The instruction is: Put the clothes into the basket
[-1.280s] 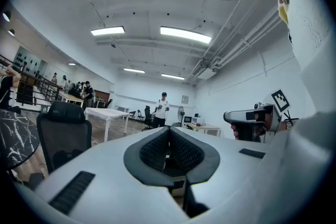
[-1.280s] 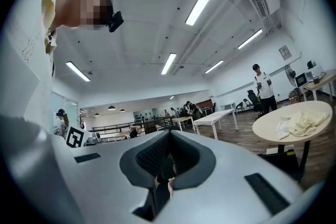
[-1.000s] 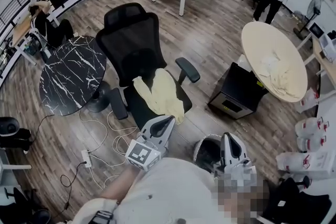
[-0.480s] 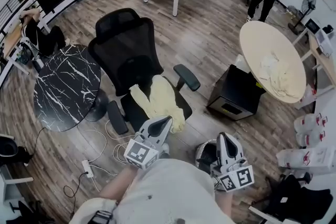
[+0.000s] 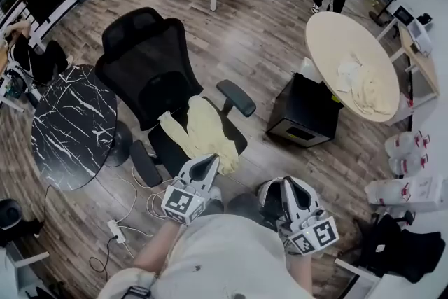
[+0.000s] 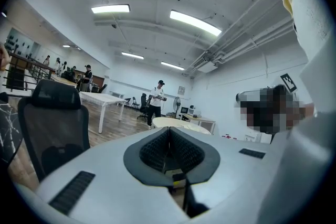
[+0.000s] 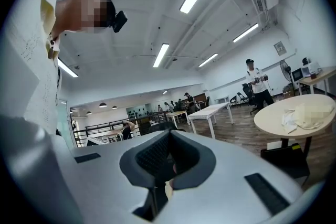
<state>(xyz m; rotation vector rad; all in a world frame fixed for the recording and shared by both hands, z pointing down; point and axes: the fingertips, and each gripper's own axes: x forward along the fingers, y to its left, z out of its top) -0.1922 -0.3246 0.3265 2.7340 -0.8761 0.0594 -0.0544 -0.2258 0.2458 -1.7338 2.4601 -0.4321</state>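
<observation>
Left gripper [image 5: 208,163], jaws pressed together on nothing, hangs just in front of the black mesh office chair [image 5: 150,73], near the pale yellow garment [image 5: 203,133] draped over the chair's seat. Right gripper [image 5: 288,183], off the chair's front right, is likewise closed and empty, over the dark round basket [image 5: 264,192].

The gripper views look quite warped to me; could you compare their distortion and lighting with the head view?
Left gripper view: strong fisheye, black corners, bright ceiling lights. Right gripper view: the same. Head view: milder bending, even light, office chair sharp.
</observation>
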